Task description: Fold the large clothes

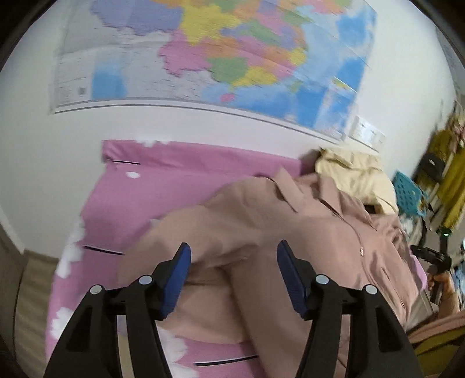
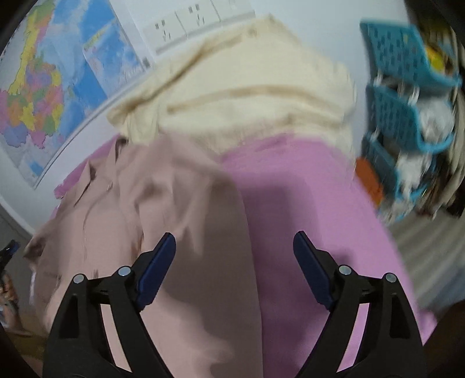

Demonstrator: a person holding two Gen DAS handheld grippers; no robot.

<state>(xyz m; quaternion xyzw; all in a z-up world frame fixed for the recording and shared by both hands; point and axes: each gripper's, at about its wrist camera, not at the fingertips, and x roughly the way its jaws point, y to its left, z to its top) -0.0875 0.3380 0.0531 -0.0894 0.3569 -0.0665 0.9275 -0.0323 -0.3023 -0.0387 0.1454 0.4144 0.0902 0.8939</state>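
A large dusty-pink shirt (image 1: pixel 290 221) with a collar and button placket lies crumpled on a pink sheet (image 1: pixel 151 192). It also shows in the right wrist view (image 2: pixel 180 232). My left gripper (image 1: pixel 234 261) is open just above the shirt's left part, with nothing between its blue pads. My right gripper (image 2: pixel 234 250) is open above the shirt's right edge and the pink sheet (image 2: pixel 305 203), also empty. The right gripper also shows at the far right of the left wrist view (image 1: pixel 430 258).
A cream garment (image 2: pixel 247 93) lies bunched at the far end of the sheet by the wall. A wall map (image 1: pixel 221 52) and wall sockets (image 2: pixel 186 26) are behind. Stacked teal baskets (image 2: pixel 407 110) stand to the right of the bed.
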